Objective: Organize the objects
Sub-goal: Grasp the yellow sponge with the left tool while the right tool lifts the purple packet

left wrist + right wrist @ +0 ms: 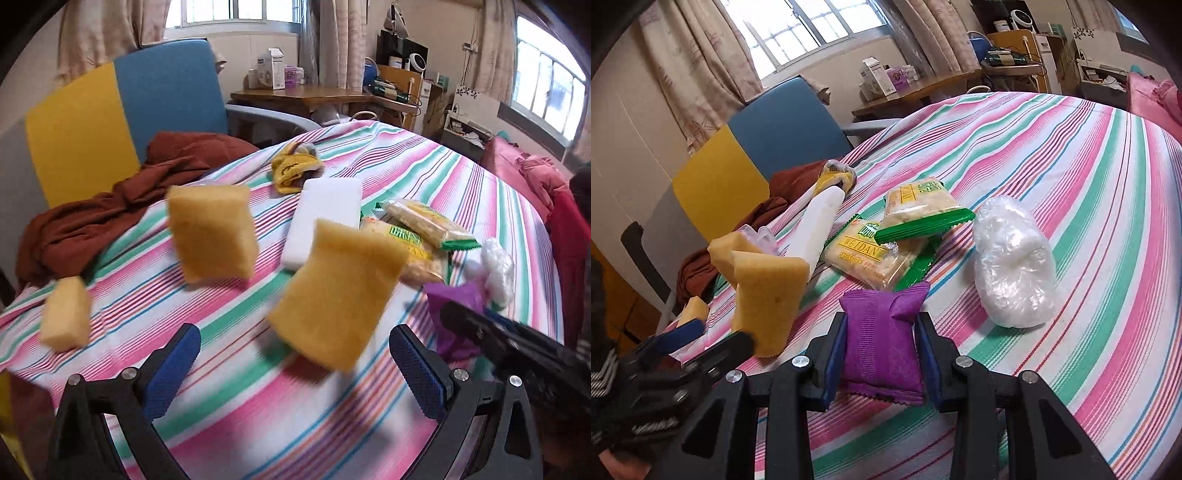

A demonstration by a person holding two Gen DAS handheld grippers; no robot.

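Note:
My left gripper (pixel 291 354) is open and empty above the striped cloth (pixel 295 424). Three yellow sponges lie ahead of it: one close between the fingers (pixel 332 295), one further left (pixel 212 232), a small one at far left (pixel 66 314). My right gripper (pixel 881 343) is shut on a purple packet (pixel 882 343) resting on the cloth. In the right wrist view the nearest sponge (pixel 768 291) stands left of the packet, with the left gripper (pixel 683 343) beside it. Two green-edged cracker packs (pixel 886 236) lie beyond.
A white foam block (pixel 321 218), a yellow cloth bundle (pixel 295 168) and a clear plastic bag wad (pixel 1012 266) lie on the cloth. A brown garment (pixel 110 206) hangs over the blue-and-yellow chair (pixel 110 118) at the left edge. A wooden desk (pixel 303 96) stands behind.

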